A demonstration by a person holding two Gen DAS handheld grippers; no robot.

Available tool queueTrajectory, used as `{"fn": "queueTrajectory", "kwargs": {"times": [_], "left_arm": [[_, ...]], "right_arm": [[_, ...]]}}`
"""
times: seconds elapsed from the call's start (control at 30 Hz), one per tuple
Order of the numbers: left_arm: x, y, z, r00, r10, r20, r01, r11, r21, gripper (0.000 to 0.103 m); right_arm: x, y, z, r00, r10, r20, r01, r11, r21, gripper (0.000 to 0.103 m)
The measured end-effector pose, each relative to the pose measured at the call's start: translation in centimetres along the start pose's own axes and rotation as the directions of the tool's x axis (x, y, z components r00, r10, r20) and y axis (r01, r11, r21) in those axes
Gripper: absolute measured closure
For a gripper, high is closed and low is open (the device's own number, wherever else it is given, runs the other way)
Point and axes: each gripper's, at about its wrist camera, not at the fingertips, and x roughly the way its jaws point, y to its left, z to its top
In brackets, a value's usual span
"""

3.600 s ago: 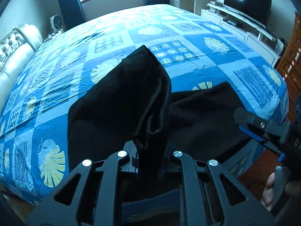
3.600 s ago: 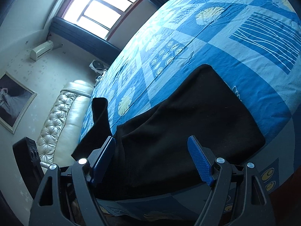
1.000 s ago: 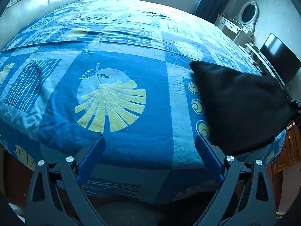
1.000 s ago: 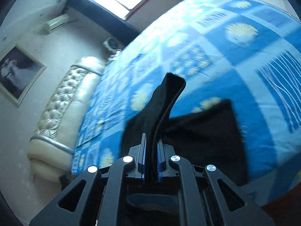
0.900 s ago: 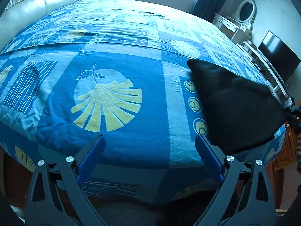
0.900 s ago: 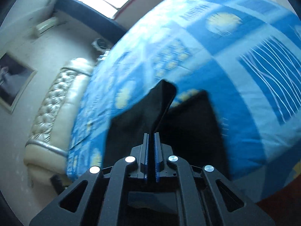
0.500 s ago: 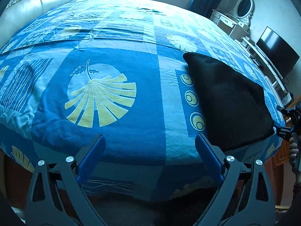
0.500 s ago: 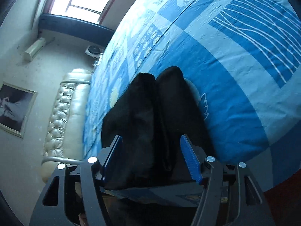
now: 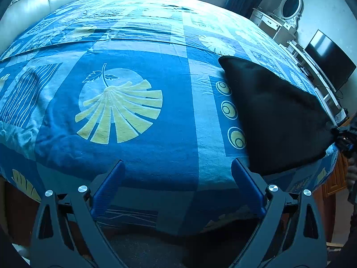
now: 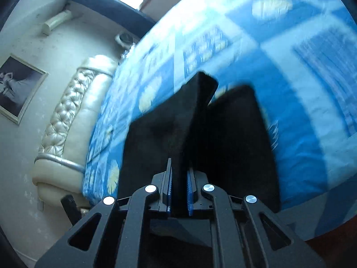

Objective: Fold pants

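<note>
The black pants [image 9: 276, 116] lie folded on the blue patterned bed [image 9: 138, 147], at the right in the left wrist view. My left gripper [image 9: 176, 187] is open and empty at the bed's near edge, left of the pants. My right gripper [image 10: 179, 192] is shut on an edge of the pants [image 10: 189, 120] and lifts a flap of cloth up from the rest. It also shows at the pants' right corner in the left wrist view [image 9: 343, 134].
A padded cream headboard [image 10: 73, 116] runs along the bed's far left side. A television [image 9: 330, 60] and white dresser [image 9: 276, 24] stand against the right wall. A framed picture [image 10: 17, 87] hangs on the wall.
My right gripper was open over the folded pants half a second ago; it has shut on their edge and raised it. My left gripper stays open and has hardly moved.
</note>
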Motion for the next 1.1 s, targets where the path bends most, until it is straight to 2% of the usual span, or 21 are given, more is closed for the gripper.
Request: {"fn": "queueTrajectory", "kwargs": {"times": [0.1, 0.23, 0.33, 0.43, 0.6, 0.83, 0.97, 1.07, 1.1], "left_arm": [[0.0, -0.1, 0.0, 1.000, -0.011, -0.001, 0.011, 1.000, -0.004, 0.007], [0.2, -0.6, -0.1, 1.000, -0.018, -0.001, 0.018, 1.000, 0.009, 0.007], [0.3, -0.9, -0.2, 1.000, -0.023, -0.005, 0.023, 1.000, 0.015, 0.007], [0.5, -1.0, -0.2, 1.000, -0.026, -0.009, 0.026, 1.000, 0.014, 0.007], [0.7, -1.3, -0.2, 0.998, -0.056, -0.017, 0.056, 0.998, -0.012, 0.007], [1.8, -2.3, 0.1, 0.988, -0.147, -0.047, 0.145, 0.988, -0.052, 0.007], [2.5, -2.6, 0.1, 0.980, -0.190, -0.061, 0.184, 0.979, -0.086, 0.007], [2.9, -2.5, 0.1, 0.975, -0.213, -0.066, 0.204, 0.972, -0.115, 0.007], [3.0, -2.5, 0.1, 0.974, -0.216, -0.067, 0.207, 0.971, -0.122, 0.007]], "right_arm": [[-1.2, -1.2, 0.2, 0.998, -0.061, 0.027, 0.061, 0.998, -0.003, 0.093], [0.0, -5.0, -0.2, 0.991, -0.131, -0.010, 0.131, 0.990, 0.056, 0.093], [1.0, -6.9, -1.0, 0.995, -0.094, -0.013, 0.095, 0.990, 0.101, 0.092], [1.1, -8.7, -1.4, 1.000, -0.019, 0.016, 0.015, 0.984, 0.178, 0.092], [0.5, -10.1, -2.6, 0.996, 0.067, 0.061, -0.079, 0.973, 0.216, 0.090], [-0.7, -10.4, -3.2, 0.996, 0.069, 0.063, -0.081, 0.974, 0.210, 0.085], [-2.1, -11.2, -3.4, 0.992, 0.101, 0.075, -0.117, 0.958, 0.262, 0.071], [-3.4, -12.3, -3.4, 0.992, 0.065, 0.104, -0.093, 0.952, 0.290, 0.041], [-3.8, -12.5, -3.5, 0.991, 0.075, 0.113, -0.105, 0.951, 0.290, 0.041]]}}
